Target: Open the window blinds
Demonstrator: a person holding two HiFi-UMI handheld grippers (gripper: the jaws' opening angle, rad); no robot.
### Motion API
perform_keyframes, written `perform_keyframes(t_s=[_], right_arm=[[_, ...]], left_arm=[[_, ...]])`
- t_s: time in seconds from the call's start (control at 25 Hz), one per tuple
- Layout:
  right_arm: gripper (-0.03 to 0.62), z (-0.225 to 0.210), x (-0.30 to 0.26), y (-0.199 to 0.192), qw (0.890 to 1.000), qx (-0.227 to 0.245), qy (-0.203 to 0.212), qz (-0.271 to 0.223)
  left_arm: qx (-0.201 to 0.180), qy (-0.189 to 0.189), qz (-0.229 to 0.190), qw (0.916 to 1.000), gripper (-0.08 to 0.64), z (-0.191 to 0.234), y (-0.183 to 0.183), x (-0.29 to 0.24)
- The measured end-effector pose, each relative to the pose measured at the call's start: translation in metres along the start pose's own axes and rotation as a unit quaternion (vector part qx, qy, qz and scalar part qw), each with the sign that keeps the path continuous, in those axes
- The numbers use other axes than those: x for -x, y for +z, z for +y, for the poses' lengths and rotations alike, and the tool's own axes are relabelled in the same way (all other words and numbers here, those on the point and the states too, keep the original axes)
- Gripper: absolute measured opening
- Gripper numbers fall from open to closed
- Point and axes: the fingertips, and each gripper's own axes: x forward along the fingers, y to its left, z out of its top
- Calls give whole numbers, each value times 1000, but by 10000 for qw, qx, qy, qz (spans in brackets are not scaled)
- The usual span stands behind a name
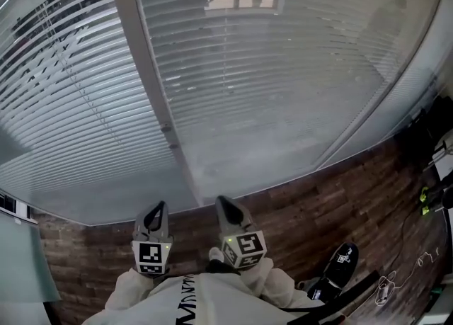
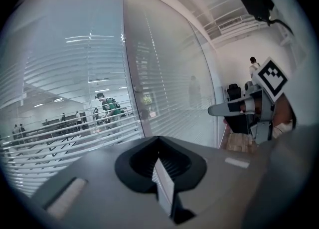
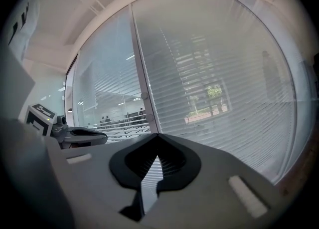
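Observation:
White slatted blinds (image 1: 283,83) hang behind a curved glass wall, split by a grey upright frame post (image 1: 145,69). Two small knobs (image 1: 168,129) sit on that post. Through the left pane's slats (image 1: 64,111) I can see more than through the right pane's. My left gripper (image 1: 157,210) and right gripper (image 1: 225,207) are low near my body, short of the glass, both shut with nothing between the jaws. In the left gripper view the jaws (image 2: 158,140) point at the post, with the right gripper (image 2: 234,108) beside them. The right gripper view shows shut jaws (image 3: 158,135) facing the blinds (image 3: 224,73).
The floor (image 1: 304,203) is dark wood planking up to the glass. A black shoe (image 1: 338,263) and loose cables (image 1: 403,274) lie at the right. A frosted panel (image 1: 21,260) stands at the lower left. A person (image 2: 254,66) stands far off at the right.

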Motion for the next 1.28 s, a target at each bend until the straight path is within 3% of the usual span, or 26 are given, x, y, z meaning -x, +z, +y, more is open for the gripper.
perform_keyframes(t_s=[0.32, 0.72, 1.28], right_arm=[[2, 27, 17, -36, 9994, -1, -303, 145], [0, 112, 49, -62, 9978, -1, -659, 59], [0, 180, 113, -84, 9929, 147, -1183, 60]], left_arm=[[175, -97, -97, 9998, 0, 8, -42, 37], [365, -90, -224, 9990, 0, 48, -87, 131], [493, -516, -513, 9961, 0, 46, -103, 207]])
